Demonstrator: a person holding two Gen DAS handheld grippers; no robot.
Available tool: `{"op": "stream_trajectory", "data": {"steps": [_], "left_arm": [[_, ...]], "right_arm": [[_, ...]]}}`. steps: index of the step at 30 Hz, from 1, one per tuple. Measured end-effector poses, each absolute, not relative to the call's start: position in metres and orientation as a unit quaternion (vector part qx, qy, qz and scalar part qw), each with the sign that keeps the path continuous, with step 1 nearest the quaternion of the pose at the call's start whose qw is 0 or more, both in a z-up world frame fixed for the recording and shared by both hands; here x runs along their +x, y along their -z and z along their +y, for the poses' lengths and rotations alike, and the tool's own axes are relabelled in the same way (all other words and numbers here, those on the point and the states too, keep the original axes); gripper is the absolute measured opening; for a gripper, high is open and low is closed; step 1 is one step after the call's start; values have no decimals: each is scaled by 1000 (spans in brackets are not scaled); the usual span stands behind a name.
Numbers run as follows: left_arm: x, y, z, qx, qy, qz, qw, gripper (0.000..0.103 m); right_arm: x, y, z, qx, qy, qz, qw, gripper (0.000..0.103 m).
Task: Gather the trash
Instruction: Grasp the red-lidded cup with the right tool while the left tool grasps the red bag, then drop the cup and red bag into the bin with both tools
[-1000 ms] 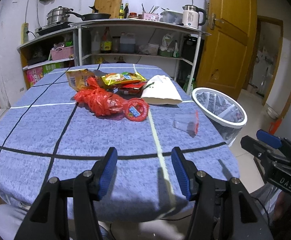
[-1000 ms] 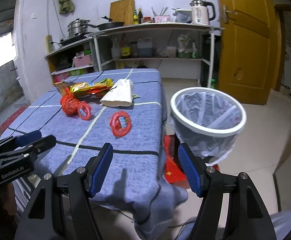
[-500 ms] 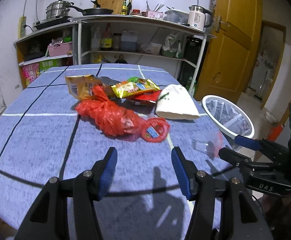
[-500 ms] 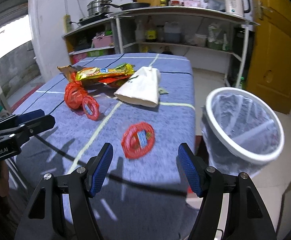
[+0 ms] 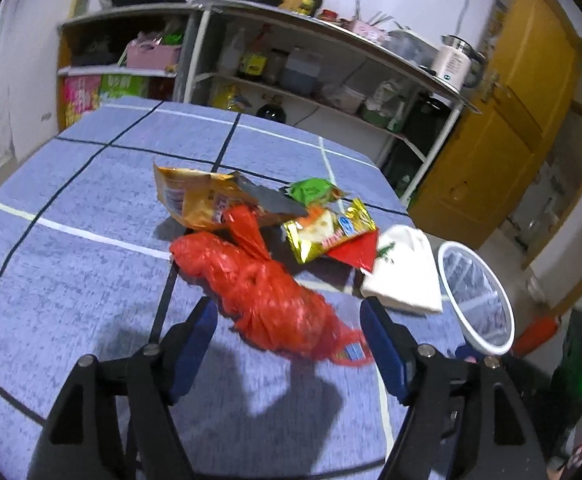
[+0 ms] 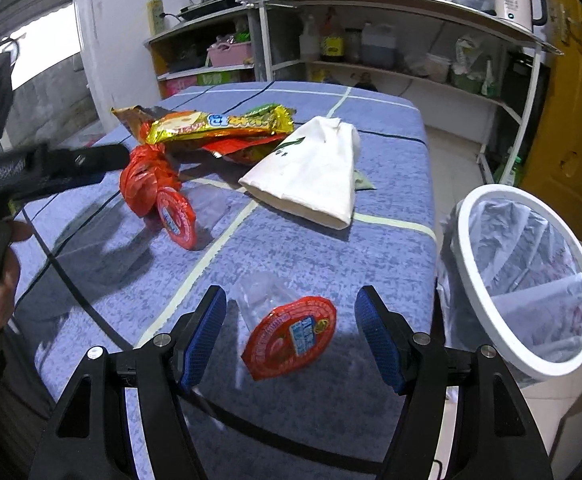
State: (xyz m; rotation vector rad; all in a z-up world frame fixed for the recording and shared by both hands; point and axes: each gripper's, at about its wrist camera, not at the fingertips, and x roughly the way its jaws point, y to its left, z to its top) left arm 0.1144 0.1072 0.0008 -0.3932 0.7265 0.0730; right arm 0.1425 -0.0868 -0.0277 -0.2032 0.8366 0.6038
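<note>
Trash lies on a blue checked tablecloth (image 5: 71,280). In the left wrist view my left gripper (image 5: 287,324) is open, its jaws on either side of a crumpled red plastic bag (image 5: 263,292). Behind it lie an orange snack packet (image 5: 199,200), a gold wrapper (image 5: 327,232) and a white paper bag (image 5: 403,276). In the right wrist view my right gripper (image 6: 291,320) is open around a clear cup with a red round lid (image 6: 291,336). A second red lid (image 6: 175,216) leans on the red bag (image 6: 143,180). The left gripper's arm (image 6: 47,168) shows at the left.
A white-rimmed bin with a clear liner (image 6: 527,280) stands off the table's right edge; it also shows in the left wrist view (image 5: 475,296). Kitchen shelves (image 6: 371,32) with pots and a kettle stand behind the table. A yellow door (image 5: 503,128) is at the right.
Both grippers have moved forward and down toward the table. The left now straddles the red bag; the right now straddles the red-lidded cup. Both stay open.
</note>
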Motion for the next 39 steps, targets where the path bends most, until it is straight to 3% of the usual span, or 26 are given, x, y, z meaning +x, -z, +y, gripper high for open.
{"op": "stream_trajectory", "data": {"steps": [2,4,7,10,12,15,30,39], "left_arm": [[122,1,110,-202,-44,356,911,76],[129,5,112,-214,-55,363,905,76],[139,12,115,-230,-66,376,895,76],[145,22,117,-239,-72,395,884,75],[149,30,117,-242,-68,408,878,66],[147,30,113,-226,-70,405,883,61],[98,-5,113,-181,-71,348,917,60],[104,-34,68,-143,2,331,933,60]], "right_arm": [[142,29,-86,-93,-292,404,862,68],[144,30,-87,-85,-296,414,857,57],[144,30,-91,-75,-294,418,856,49],[146,30,-94,-58,-296,421,856,48],[146,31,-97,-52,-295,421,856,48],[145,30,-98,-49,-298,420,856,47],[136,5,-116,-22,-298,385,873,45],[146,-18,-158,11,-259,360,896,45]]}}
